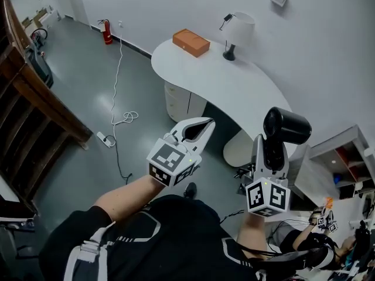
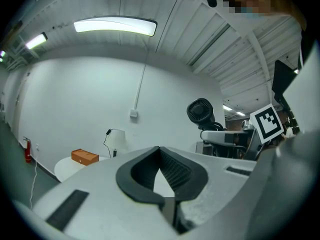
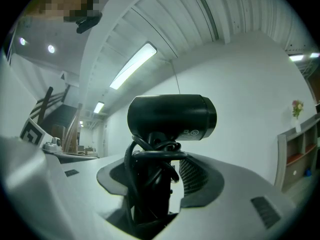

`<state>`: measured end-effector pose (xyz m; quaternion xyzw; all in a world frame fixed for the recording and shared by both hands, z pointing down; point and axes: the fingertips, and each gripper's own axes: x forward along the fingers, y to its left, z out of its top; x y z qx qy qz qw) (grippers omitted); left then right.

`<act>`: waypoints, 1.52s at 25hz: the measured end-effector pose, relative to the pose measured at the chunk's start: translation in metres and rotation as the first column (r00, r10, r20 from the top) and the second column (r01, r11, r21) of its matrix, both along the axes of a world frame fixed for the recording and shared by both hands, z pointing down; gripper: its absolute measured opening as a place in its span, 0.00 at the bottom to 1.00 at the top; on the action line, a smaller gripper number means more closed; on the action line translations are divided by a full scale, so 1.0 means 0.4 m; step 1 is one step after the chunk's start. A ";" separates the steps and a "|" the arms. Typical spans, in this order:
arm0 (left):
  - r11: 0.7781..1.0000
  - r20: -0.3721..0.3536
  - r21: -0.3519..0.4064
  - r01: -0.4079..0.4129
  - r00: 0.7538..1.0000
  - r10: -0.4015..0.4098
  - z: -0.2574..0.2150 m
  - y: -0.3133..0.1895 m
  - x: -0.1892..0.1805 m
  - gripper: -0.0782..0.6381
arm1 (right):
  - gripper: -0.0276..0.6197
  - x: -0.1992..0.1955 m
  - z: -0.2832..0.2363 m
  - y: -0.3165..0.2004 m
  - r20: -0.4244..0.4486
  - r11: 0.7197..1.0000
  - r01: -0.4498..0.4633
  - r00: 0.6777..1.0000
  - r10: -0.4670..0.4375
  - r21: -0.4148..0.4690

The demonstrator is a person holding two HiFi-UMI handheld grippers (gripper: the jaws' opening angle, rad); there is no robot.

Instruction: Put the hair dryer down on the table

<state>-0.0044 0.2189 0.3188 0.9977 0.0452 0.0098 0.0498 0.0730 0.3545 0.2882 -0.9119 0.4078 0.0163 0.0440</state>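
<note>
The right gripper (image 1: 271, 148) is grasping the hair dryer (image 1: 286, 125) in its jaws, short of the open near edge of the tabletop (image 1: 234, 89). The left gripper (image 1: 203, 126) is pressing its jaws together, empty.

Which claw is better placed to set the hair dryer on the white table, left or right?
Right. The right claw grips the hair dryer by its cord-wrapped handle, barrel on top. The left claw is shut and empty. The table lies ahead of both.
</note>
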 end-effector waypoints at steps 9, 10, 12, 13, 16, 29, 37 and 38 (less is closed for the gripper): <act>0.998 0.013 -0.007 0.062 0.998 -0.062 -0.010 -0.047 0.181 0.11 | 0.44 0.192 0.004 -0.060 0.009 0.998 0.060 0.998 -0.060 0.005; 0.998 0.017 0.003 0.068 0.998 -0.068 -0.008 -0.049 0.202 0.11 | 0.44 0.214 0.006 -0.065 0.005 0.998 0.068 0.998 -0.068 0.003; 0.997 0.031 0.014 0.079 0.996 -0.079 0.002 -0.052 0.242 0.11 | 0.44 0.254 0.013 -0.077 0.006 0.996 0.091 0.996 -0.091 0.002; 0.996 0.038 0.017 0.086 0.995 -0.087 0.008 -0.055 0.258 0.11 | 0.44 0.272 0.018 -0.083 0.011 0.995 0.103 0.995 -0.103 0.003; 0.993 0.048 0.027 0.117 0.992 -0.119 0.016 -0.070 0.292 0.11 | 0.44 0.318 0.036 -0.104 0.020 0.990 0.140 0.990 -0.139 0.001; 0.968 0.089 0.039 0.246 0.964 -0.249 0.061 -0.201 0.332 0.11 | 0.44 0.409 0.079 -0.243 0.035 0.967 0.256 0.966 -0.256 -0.004; 0.955 0.049 0.030 0.295 0.954 -0.297 0.050 -0.325 0.340 0.11 | 0.44 0.425 0.084 -0.388 0.030 0.949 0.315 0.949 -0.314 -0.024; 0.952 0.047 0.027 0.305 0.951 -0.306 0.050 -0.348 0.340 0.11 | 0.44 0.427 0.087 -0.410 0.033 0.946 0.322 0.947 -0.321 -0.029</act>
